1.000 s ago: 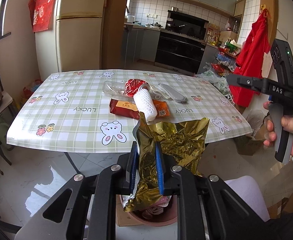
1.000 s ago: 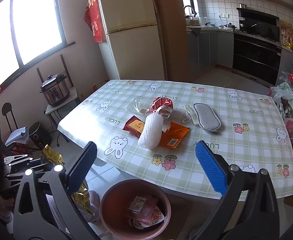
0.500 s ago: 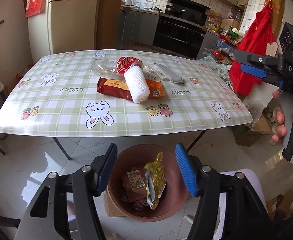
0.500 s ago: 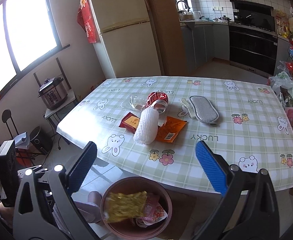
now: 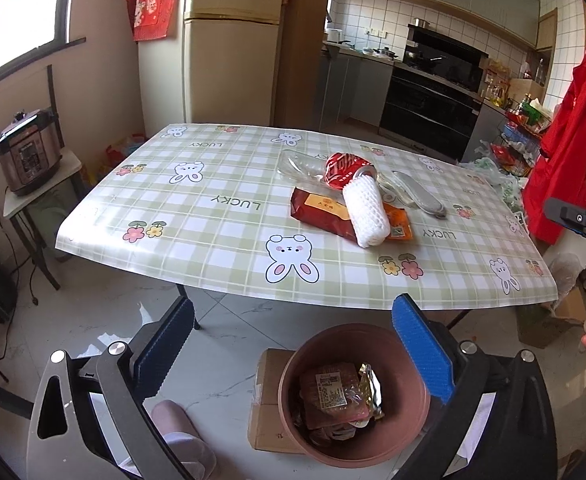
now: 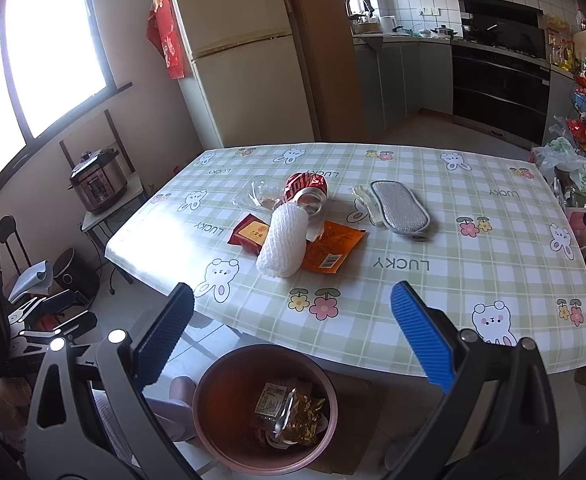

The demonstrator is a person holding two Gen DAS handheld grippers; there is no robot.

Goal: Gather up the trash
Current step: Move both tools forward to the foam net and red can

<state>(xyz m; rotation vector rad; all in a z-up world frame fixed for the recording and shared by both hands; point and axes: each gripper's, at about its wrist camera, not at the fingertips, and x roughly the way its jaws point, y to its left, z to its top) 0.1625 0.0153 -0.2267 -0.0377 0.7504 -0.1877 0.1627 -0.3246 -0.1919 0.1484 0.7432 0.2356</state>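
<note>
The brown bin [image 5: 413,432] stands on the floor before the table, with the gold foil bag [image 5: 369,390] and other wrappers inside; it also shows in the right wrist view [image 6: 213,440]. My left gripper [image 5: 293,356] is open and empty above the bin. My right gripper [image 6: 293,340] is open and empty, also above the bin. On the table lie a white foam net [image 5: 365,212], a dark red packet [image 5: 317,212], an orange packet [image 6: 329,246], a red wrapper [image 5: 343,168] and clear plastic [image 5: 297,164].
The checked tablecloth [image 5: 221,216] covers the table. A grey pad [image 6: 401,208] lies right of the trash. A cardboard box [image 5: 267,404] sits under the bin. A pressure cooker [image 5: 27,152] stands on a side table at left. A fridge [image 5: 229,52] is behind.
My left gripper opened and let the gold foil bag drop into the bin, then swung left and up. My right gripper stayed open and barely moved.
</note>
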